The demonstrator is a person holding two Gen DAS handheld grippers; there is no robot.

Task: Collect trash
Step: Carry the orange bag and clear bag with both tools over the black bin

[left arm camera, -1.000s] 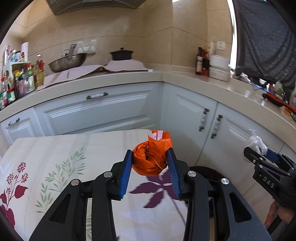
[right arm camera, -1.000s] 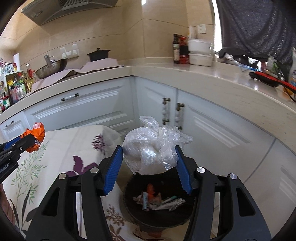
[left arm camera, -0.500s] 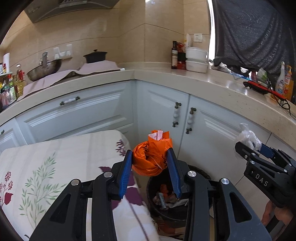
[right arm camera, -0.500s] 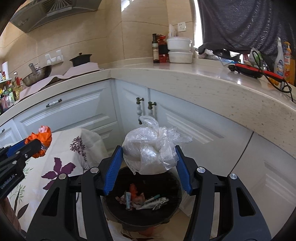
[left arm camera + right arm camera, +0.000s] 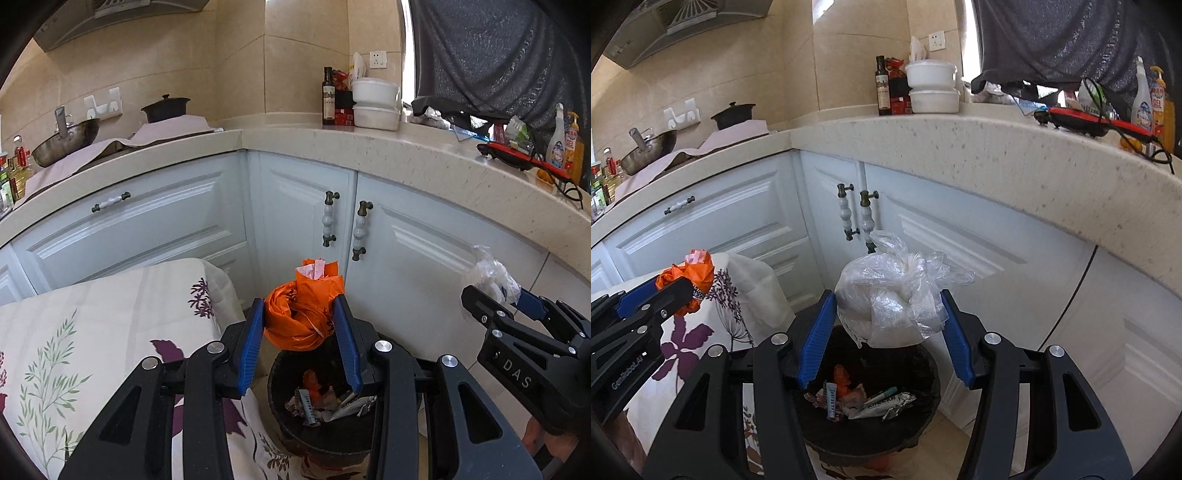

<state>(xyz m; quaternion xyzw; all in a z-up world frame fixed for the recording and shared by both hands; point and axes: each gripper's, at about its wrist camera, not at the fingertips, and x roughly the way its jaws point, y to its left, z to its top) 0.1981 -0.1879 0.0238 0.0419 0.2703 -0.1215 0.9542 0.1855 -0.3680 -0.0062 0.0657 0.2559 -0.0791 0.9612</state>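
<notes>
While both hands are hanging over the black trash bin [image 5: 871,435], which is standing on the floor in the corner where the white cabinets [image 5: 155,229] are meeting, just beside the corner of the flower-print covered table [image 5: 92,332], the step in hand looks like the drop. The bin is already holding wrappers and a small tube, so there is room, though not a great deal.

The right gripper [image 5: 890,332] is clamping the clear plastic bag [image 5: 890,295], the bulkier load, above the bin's back rim. I would let that one go first, centred over the opening, since light film is prone to clinging to a pad or drifting out.

The left gripper [image 5: 301,332] is pinching the crumpled orange bag [image 5: 301,314] above the bin's near-left rim, close to the cloth's edge. It wants shifting further over the opening before the jaws are parting, or the wad may be landing on the cloth.
</notes>
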